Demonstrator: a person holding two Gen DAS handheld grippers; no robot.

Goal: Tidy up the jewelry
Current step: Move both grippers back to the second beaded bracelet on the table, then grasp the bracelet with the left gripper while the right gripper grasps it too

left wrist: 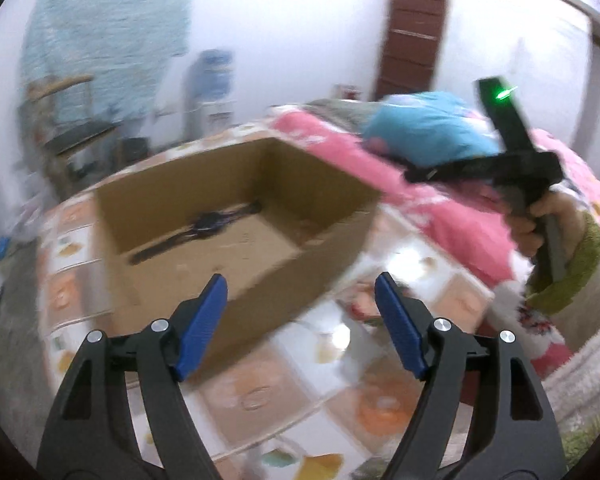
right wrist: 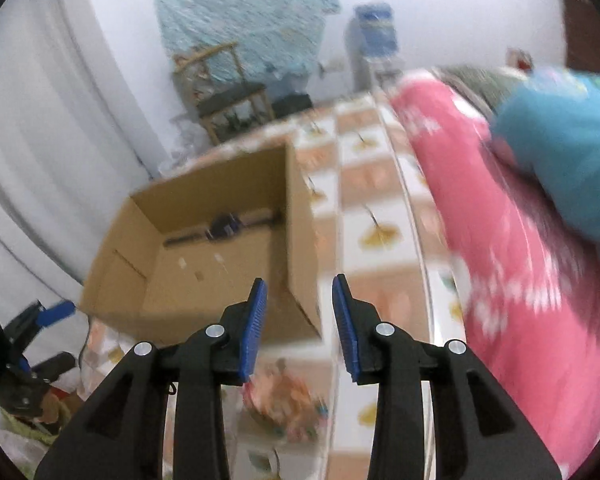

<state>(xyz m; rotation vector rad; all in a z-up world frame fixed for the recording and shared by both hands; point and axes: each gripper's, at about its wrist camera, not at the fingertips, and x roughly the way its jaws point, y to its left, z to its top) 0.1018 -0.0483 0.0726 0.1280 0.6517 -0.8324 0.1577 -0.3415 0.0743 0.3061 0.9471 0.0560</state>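
Wristwatch [left wrist: 208, 224]: one, dark, strap laid out flat on the floor of the cardboard box [left wrist: 172, 292], toward the far wall; also visible from the right wrist [right wrist: 224, 226], detail lost to blur.

Left gripper [left wrist: 300, 300]: jaws spread wide, nothing between the blue pads [left wrist: 202, 320], poised just short of the box's near wall. Also visible at the left edge of the right wrist view [right wrist: 48, 336], partly cut off.

Right gripper [right wrist: 299, 304]: jaws narrowly apart, nothing between them, above the box's near right corner. Body of the tool visible from the left wrist, green light lit, gripped by one hand [left wrist: 540, 220]; fingertips there too blurred to make out.

Count: two grippers, one box, one watch, no flaps closed over the box.

Small item on the cloth below the right gripper [right wrist: 284, 396]: colourful, unidentifiable through blur.

Surface: table under a tiled-pattern cloth [left wrist: 340, 344] in orange and white. Beside it, a pink blanket [right wrist: 520, 260] with a blue bundle [left wrist: 432, 128] on top.

Room: white walls, blue wall hanging [right wrist: 240, 12], wooden chair [right wrist: 232, 96], water dispenser [left wrist: 214, 80], brown door [left wrist: 416, 40].
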